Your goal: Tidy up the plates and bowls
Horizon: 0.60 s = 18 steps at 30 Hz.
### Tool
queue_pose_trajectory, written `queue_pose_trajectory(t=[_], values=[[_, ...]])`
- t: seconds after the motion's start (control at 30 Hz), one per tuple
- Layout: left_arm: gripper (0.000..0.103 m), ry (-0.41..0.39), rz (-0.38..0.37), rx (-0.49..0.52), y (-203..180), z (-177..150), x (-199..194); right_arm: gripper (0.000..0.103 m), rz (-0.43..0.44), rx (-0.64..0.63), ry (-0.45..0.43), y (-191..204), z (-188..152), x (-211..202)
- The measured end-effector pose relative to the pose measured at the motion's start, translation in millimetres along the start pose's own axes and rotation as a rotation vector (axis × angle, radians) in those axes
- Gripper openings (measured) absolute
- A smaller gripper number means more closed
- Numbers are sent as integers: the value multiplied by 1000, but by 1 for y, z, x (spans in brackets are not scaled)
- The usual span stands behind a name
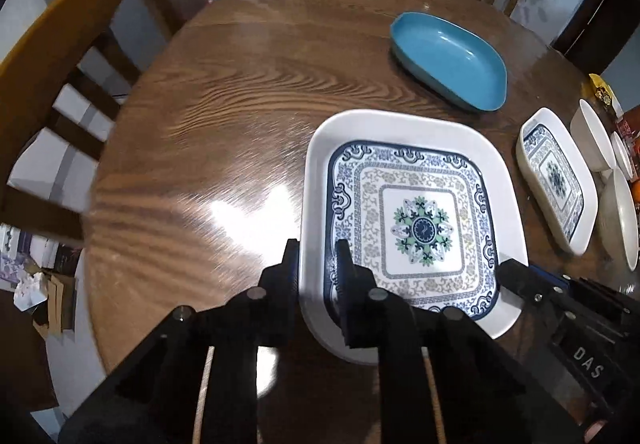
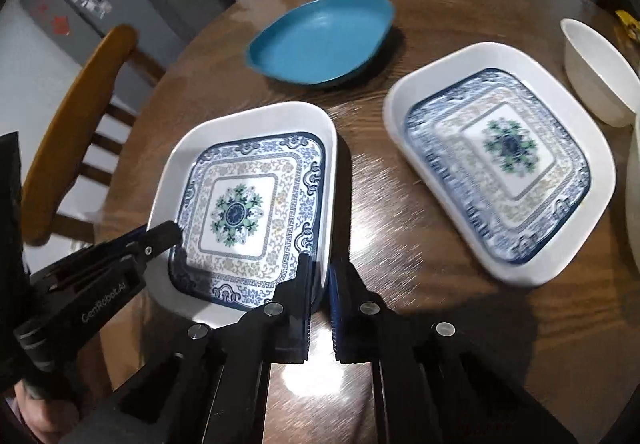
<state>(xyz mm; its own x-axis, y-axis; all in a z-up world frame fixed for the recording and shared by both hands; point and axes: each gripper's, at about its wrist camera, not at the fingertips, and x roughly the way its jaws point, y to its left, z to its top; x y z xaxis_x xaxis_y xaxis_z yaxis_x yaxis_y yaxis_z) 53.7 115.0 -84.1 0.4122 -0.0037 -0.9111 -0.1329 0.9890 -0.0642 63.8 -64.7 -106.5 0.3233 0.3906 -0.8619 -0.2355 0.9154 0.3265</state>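
Our left gripper point(image 1: 318, 260) is clamped across the near-left rim of the near patterned plate point(image 1: 416, 228), one finger outside the white rim and the other inside it, while our right gripper point(image 2: 320, 272) pinches the same plate's near-right rim in just the same fashion, its jaws nearly closed with the rim between them. So we hold this plate by its two near corners, one tool at each side. Whether it is lifted or resting on the round wooden table point(image 1: 224, 91) we cannot tell. From the tools outward, the second patterned plate point(image 2: 500, 159) lies to the right, near the first but apart from it and turned at an angle to it. Our right gripper is the nearer of the two to it. We judge the coming move to be a carry rightward, setting one matching plate on the other, which would call for turning ours to match. Farther off sits the blue dish point(image 2: 320, 41), and at the far right the white bowls point(image 1: 592, 139).
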Motion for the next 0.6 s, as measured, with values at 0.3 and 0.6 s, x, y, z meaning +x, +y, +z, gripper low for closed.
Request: queue_pose_trajectory(t=[0.3, 0.6], values=[[14, 25, 0, -7, 21, -48, -16, 10, 47, -74, 59, 12, -37, -9], [56, -25, 23, -54, 27, -42, -20, 13, 5, -98, -63, -8, -34, -39]])
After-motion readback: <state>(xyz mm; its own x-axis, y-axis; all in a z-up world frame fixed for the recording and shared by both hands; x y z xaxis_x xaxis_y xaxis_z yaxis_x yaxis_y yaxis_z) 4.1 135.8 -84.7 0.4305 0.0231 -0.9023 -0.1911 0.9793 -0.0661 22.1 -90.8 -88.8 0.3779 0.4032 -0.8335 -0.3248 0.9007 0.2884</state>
